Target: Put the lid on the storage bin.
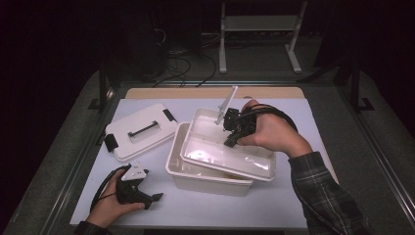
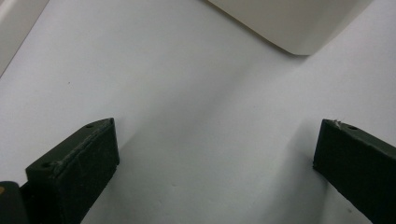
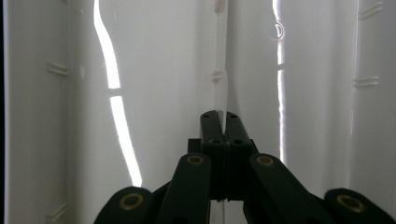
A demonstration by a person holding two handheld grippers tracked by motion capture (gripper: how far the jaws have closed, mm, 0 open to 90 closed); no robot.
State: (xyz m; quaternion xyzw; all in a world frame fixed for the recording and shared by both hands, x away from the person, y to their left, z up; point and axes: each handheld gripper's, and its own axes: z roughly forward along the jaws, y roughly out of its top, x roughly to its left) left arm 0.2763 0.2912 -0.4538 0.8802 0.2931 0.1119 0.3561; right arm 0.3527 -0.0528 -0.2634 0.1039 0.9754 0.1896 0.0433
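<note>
Gripping white tray (image 1: 230, 152) divider, over bin (image 1: 195, 178)

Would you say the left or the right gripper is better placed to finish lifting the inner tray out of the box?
Right: the right gripper is shut on the inner tray, tilted over the box. The left gripper rests open on the table.

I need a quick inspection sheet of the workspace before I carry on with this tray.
Surface: pale sheet over the table, wood edge at the far side.
Job's things: white box; clear tray resting askew on its rim; lid lying apart to the left.
Clutter: nothing seen.
Grippers: right claw shut on the tray's upright handle; left claw open, low over the sheet, nothing between its jaws.
Cables: black loops at each hand; more on the floor beyond.
Surroundings: dark room, metal frame behind.
</note>
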